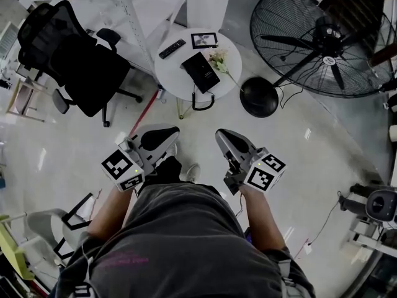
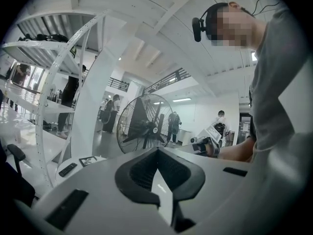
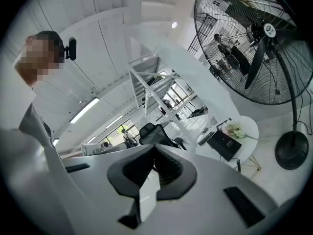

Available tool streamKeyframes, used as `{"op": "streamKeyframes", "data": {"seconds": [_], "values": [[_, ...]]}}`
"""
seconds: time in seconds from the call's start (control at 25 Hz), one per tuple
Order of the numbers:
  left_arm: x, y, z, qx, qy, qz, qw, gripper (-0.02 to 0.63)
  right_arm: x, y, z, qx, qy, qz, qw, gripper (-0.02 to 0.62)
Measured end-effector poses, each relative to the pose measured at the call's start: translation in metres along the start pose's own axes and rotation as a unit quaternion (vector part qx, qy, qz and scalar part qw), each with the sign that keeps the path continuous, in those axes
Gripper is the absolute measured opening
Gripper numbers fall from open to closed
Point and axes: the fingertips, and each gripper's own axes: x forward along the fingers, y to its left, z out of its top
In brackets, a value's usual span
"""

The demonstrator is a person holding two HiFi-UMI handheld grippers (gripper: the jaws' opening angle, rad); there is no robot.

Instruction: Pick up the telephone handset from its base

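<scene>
A large black floor fan with a round wire cage (image 1: 329, 39) stands at the upper right of the head view on a pale glossy floor (image 1: 62, 141). A black mesh-backed office chair on castors (image 1: 74, 61) stands at the upper left. Between them is a small round white table (image 1: 175, 74). A person in a grey shirt (image 1: 180, 228) faces the table from well apart, holding the two grippers out side by side. The left gripper (image 1: 162, 135) has its jaws pressed together with nothing between them. The right gripper (image 1: 228, 140) is likewise closed and empty. The black rectangular telephone (image 1: 200, 71) lies near the middle of the table, and its handset cannot be told apart from the base. Around it lie a slim black remote control (image 1: 172, 48), a small black-framed picture (image 1: 204, 40) and, just beside the telephone, a sprig of pale flowers (image 1: 218, 59).
</scene>
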Motion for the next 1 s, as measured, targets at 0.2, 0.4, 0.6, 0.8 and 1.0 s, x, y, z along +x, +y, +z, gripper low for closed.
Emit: {"op": "streamKeyframes", "data": {"seconds": [0.2,0.4,0.6,0.8,1.0], "values": [[0.011,0.023,-0.003,-0.011,0.004,0.003,0.9999,0.014,0.016,-0.019,0.008,0.006,0.006,-0.008,1.0,0.021],[0.032,0.058,-0.001,-0.022,0.006,-0.001,0.9997,0.014,0.038,-0.042,0.022,0.013,0.009,-0.017,1.0,0.021],[0.058,0.098,0.006,-0.02,0.011,-0.014,0.9996,0.014,0.071,-0.069,0.041,0.017,0.011,-0.028,0.999,0.021],[0.071,0.147,0.01,-0.036,0.019,-0.019,0.999,0.014,0.112,-0.089,0.057,0.023,0.018,-0.038,0.999,0.021],[0.082,0.195,0.016,-0.045,0.025,-0.028,0.9983,0.014,0.151,-0.106,0.072,0.028,0.02,-0.049,0.998,0.021]]}}
